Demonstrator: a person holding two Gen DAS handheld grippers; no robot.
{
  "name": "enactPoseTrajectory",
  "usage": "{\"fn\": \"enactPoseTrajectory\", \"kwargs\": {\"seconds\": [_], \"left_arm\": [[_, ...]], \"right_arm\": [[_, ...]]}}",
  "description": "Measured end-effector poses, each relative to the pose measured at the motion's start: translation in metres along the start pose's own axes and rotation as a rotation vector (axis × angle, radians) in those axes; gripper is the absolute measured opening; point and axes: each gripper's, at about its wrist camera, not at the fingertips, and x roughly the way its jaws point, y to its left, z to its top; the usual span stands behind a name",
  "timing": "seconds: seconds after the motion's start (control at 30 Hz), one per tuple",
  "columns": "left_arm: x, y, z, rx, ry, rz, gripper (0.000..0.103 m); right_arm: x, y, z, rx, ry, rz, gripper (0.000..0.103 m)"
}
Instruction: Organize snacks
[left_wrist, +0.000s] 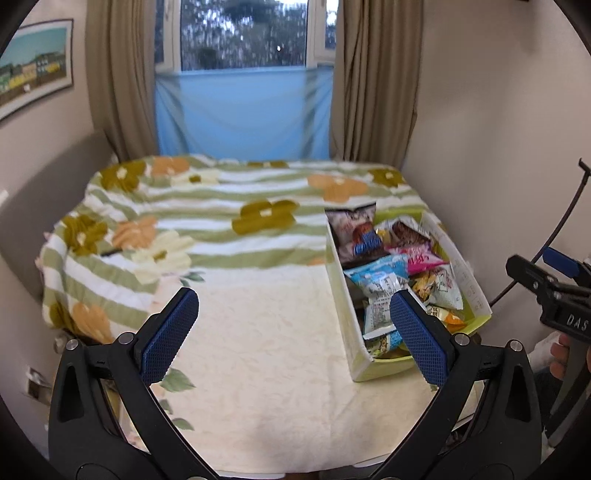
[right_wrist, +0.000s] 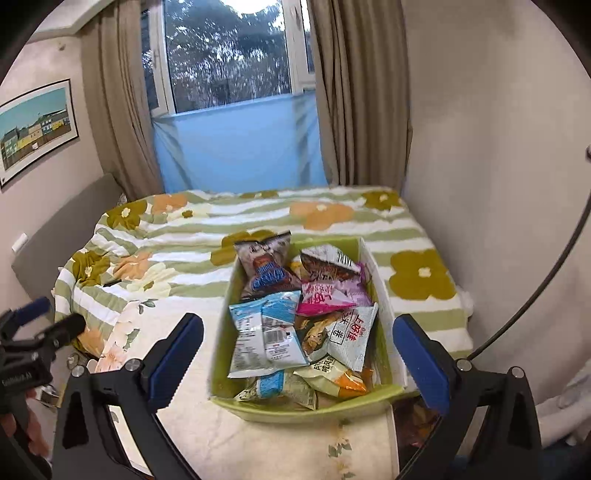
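A light green box (right_wrist: 314, 410) full of several snack packets sits on the cream cloth at the right side of the bed; it also shows in the left wrist view (left_wrist: 341, 291). Inside lie a blue-white packet (right_wrist: 266, 332), a pink packet (right_wrist: 325, 299) and a dark chips bag (right_wrist: 266, 266). My right gripper (right_wrist: 297, 354) is open and empty, held above the box's near end. My left gripper (left_wrist: 293, 332) is open and empty over the cream cloth (left_wrist: 258, 350), left of the box.
The bed has a green-striped floral blanket (left_wrist: 221, 206). A beige wall (right_wrist: 498, 184) stands close on the right, curtains and a window lie behind the bed. A black cable (right_wrist: 554, 295) hangs at the right.
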Motion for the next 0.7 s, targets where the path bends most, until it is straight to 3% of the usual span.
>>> {"fn": "enactPoseTrajectory", "kwargs": {"seconds": [0.3, 0.7], "left_arm": [[-0.060, 0.015, -0.022, 0.017, -0.087, 0.016, 0.103], [-0.065, 0.019, -0.038, 0.011, -0.073, 0.001, 0.102]], "right_arm": [[-0.051, 0.034, -0.021, -0.051, -0.063, -0.056, 0.102], [-0.062, 0.046, -0.036, -0.038, -0.067, -0.069, 0.102]]}}
